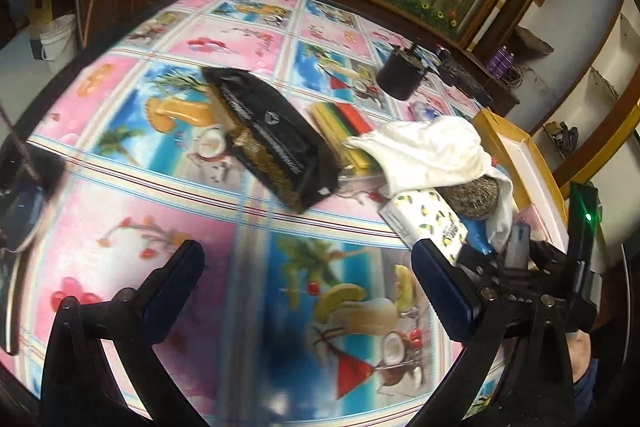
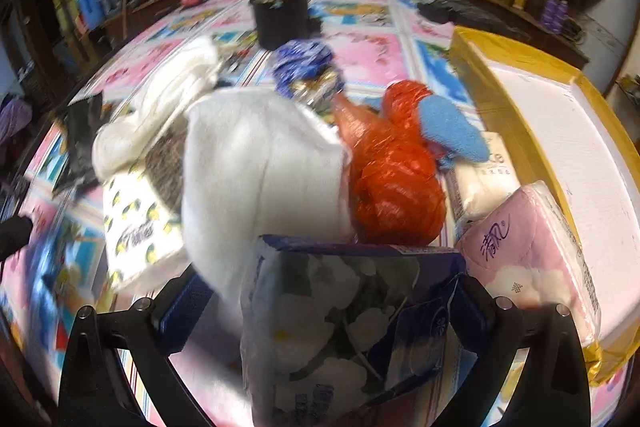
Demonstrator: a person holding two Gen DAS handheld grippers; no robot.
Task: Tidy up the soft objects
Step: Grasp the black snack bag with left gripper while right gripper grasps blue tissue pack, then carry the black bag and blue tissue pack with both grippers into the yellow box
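My left gripper [image 1: 308,279] is open and holds nothing, low over the patterned tablecloth [image 1: 140,211]. Ahead of it lie a black pouch [image 1: 264,135], a stack of yellow, green and red cloths [image 1: 340,123], a white towel [image 1: 424,147] and a lemon-print tissue pack [image 1: 424,223]. My right gripper [image 2: 328,307] is shut on a floral blue-and-white tissue pack [image 2: 352,315]. Beyond that pack are a white towel [image 2: 260,167], a red plastic bag [image 2: 392,179], a blue fuzzy cloth [image 2: 452,131], a white tissue pack [image 2: 484,183] and a pink tissue pack [image 2: 528,251].
A white foam box [image 2: 560,147] edged with yellow tape stands along the right side, also visible as the foam box [image 1: 520,163]. A black cup [image 2: 280,19] and a crumpled blue bag [image 2: 304,67] sit farther back. A wooden rail and a floral mural border the table.
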